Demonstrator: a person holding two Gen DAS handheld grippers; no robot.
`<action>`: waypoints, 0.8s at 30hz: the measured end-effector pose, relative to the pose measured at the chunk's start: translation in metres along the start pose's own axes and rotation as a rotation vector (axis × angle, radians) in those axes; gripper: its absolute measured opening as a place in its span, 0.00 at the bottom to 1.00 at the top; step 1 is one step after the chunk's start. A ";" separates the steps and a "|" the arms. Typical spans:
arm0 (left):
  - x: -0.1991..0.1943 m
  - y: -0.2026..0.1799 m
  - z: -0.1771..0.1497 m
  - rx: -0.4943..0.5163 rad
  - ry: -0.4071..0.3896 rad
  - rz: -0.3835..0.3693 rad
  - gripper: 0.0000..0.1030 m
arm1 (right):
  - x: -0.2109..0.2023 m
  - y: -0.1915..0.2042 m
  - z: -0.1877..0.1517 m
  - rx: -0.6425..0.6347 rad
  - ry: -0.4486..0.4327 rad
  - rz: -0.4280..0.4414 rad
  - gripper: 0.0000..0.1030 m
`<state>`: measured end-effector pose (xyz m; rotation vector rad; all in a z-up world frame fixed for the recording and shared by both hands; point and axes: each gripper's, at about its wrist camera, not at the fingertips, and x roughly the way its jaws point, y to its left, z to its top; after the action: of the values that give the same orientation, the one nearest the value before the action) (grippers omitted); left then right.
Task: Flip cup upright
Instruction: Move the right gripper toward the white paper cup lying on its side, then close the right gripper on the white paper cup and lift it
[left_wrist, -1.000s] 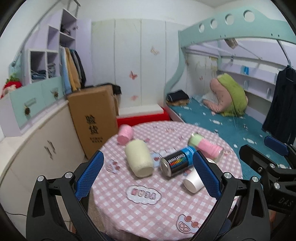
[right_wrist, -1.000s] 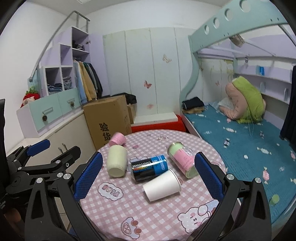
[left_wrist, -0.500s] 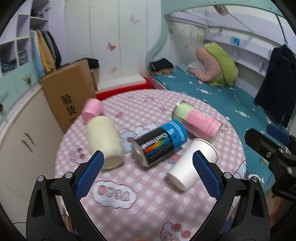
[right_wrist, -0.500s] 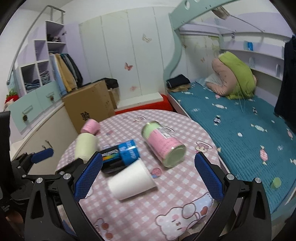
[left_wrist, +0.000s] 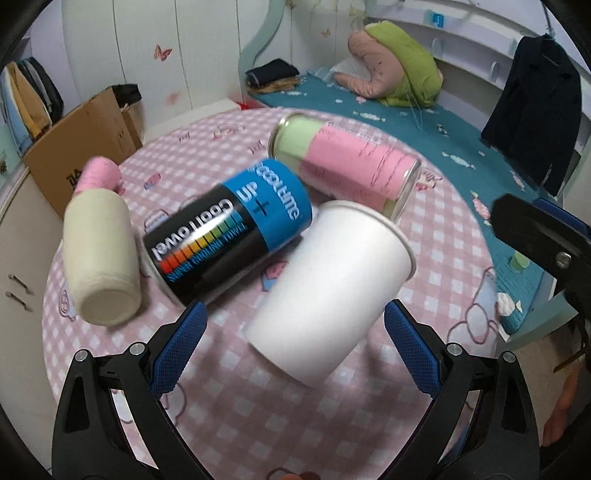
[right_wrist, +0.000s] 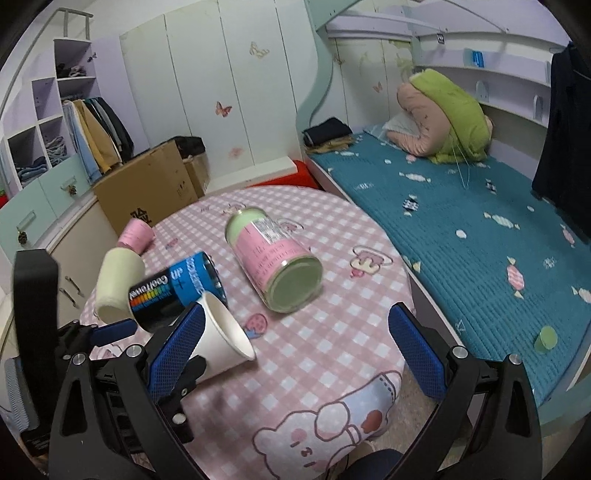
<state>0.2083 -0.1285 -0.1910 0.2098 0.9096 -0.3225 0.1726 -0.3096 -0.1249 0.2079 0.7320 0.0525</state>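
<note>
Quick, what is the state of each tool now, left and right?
Left tool: open, holding nothing, with the white paper cup lying just ahead between its fingers.
Right tool: open, holding nothing.

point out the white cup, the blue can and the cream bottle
white cup (left_wrist: 332, 280), left wrist view, middle of its side wall
blue can (left_wrist: 229, 229), left wrist view, on the label
cream bottle (left_wrist: 99, 251), left wrist view, middle of its body

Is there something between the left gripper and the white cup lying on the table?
Nothing visible. The cup lies on its side directly ahead of the open left gripper, base toward it. The blue can lies close beside the cup, not in the path.
</note>
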 end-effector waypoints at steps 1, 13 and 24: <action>0.004 -0.001 0.000 -0.003 0.009 -0.004 0.94 | 0.001 0.000 -0.001 0.004 0.007 0.000 0.93; 0.008 0.003 -0.006 -0.100 0.023 -0.024 0.64 | 0.009 -0.006 -0.015 0.020 0.062 0.025 0.93; -0.034 0.015 -0.046 -0.270 -0.034 0.035 0.62 | -0.006 0.011 -0.026 -0.032 0.059 0.061 0.93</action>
<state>0.1603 -0.0939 -0.1909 -0.0283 0.9052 -0.1681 0.1514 -0.2952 -0.1373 0.1991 0.7830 0.1283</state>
